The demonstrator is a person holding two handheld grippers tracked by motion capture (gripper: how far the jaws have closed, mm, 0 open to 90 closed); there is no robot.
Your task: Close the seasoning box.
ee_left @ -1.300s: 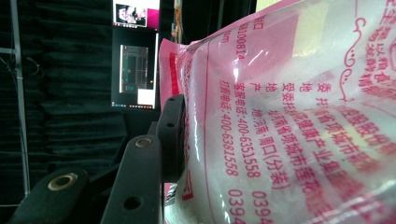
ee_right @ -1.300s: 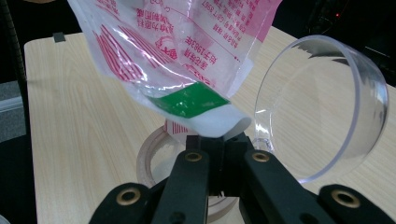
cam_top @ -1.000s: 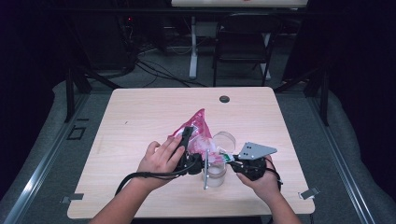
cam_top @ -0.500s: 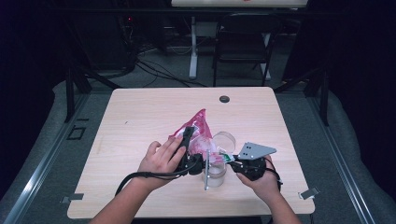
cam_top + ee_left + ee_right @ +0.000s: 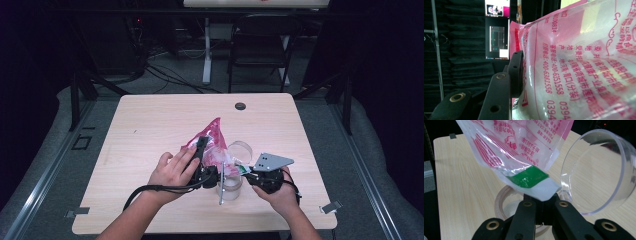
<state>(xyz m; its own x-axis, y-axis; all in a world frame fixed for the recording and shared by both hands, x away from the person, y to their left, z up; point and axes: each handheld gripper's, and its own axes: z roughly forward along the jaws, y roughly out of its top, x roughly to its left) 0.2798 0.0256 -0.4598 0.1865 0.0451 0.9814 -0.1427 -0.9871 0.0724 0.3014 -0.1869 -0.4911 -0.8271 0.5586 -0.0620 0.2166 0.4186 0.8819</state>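
A pink and clear plastic bag (image 5: pixel 216 145) was held above the middle of the pale wooden counter (image 5: pixel 150 125), between the two tools. The left tool (image 5: pixel 201 150) was seen gripping the bag's side; in the left gripper view one black pad was pressed flat against the film of the bag (image 5: pixel 579 65), the other jaw hidden behind it. The right tool (image 5: pixel 248 172) was clamped tight on the bag's lower corner, its jaws drawn together on a white seam just under a green patch (image 5: pixel 527 178). Pink printing was read on the bag in the left gripper view, turned sideways: Chinese characters, the number "400-6351558", the digits "0394" at the lower edge, and "100814" near the top; decorative pink scrollwork was noted at the upper right. In the right gripper view, upside-down pink print was seen on the bag (image 5: pixel 506 147), but it could not be read with certainty. White contents were visible through the clear film. A clear glass jar (image 5: pixel 230 186) stood on the counter under the bag's lower corner, and a clear round lid or cup (image 5: pixel 596 172) lay tipped on its side just beside the bag. A thin metal rod (image 5: pixel 221 182) was seen near the jar. A dark round grommet (image 5: pixel 240 106) was noted at the counter's far edge.
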